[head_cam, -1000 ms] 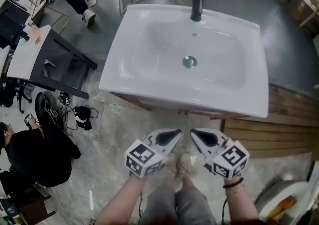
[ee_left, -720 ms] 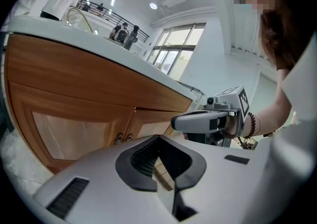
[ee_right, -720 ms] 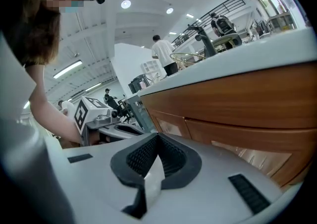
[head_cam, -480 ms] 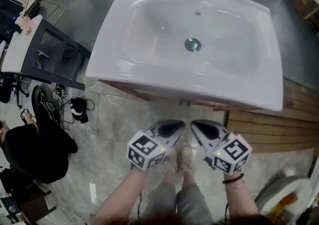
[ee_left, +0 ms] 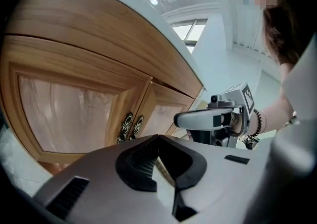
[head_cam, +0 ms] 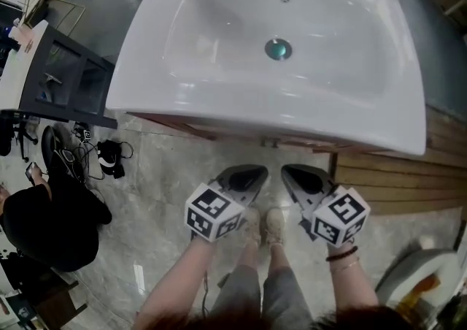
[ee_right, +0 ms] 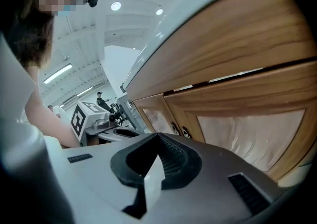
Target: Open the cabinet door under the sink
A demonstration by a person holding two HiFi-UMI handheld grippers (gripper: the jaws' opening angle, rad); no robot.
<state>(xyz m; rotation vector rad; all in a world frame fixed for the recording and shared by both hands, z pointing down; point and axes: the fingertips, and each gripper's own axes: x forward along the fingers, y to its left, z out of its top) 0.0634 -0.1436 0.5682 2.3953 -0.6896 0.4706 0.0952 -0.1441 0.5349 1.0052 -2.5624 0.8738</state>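
Note:
A white sink [head_cam: 219, 66] tops a wooden cabinet [head_cam: 211, 130], of which only the top front edge shows in the head view. In the left gripper view the cabinet's two panelled doors [ee_left: 74, 114] meet at a pair of ornate dark handles [ee_left: 130, 127]. The same handles [ee_right: 179, 130] appear in the right gripper view. My left gripper [head_cam: 257, 172] [ee_left: 158, 138] is shut and empty, short of the doors. My right gripper [head_cam: 290, 172] [ee_right: 159, 136] hangs beside it, also shut and empty. Both doors are closed.
A dark stand with a white top [head_cam: 66, 77] is at the left, with cables [head_cam: 109, 157] and a crouching person in black [head_cam: 51, 223] on the floor. Wooden planks [head_cam: 394, 179] lie at the right. My shoes [head_cam: 264, 226] are below the grippers.
Both grippers have sunk lower in front of the cabinet, staying side by side and shut. The sink fills more of the head view.

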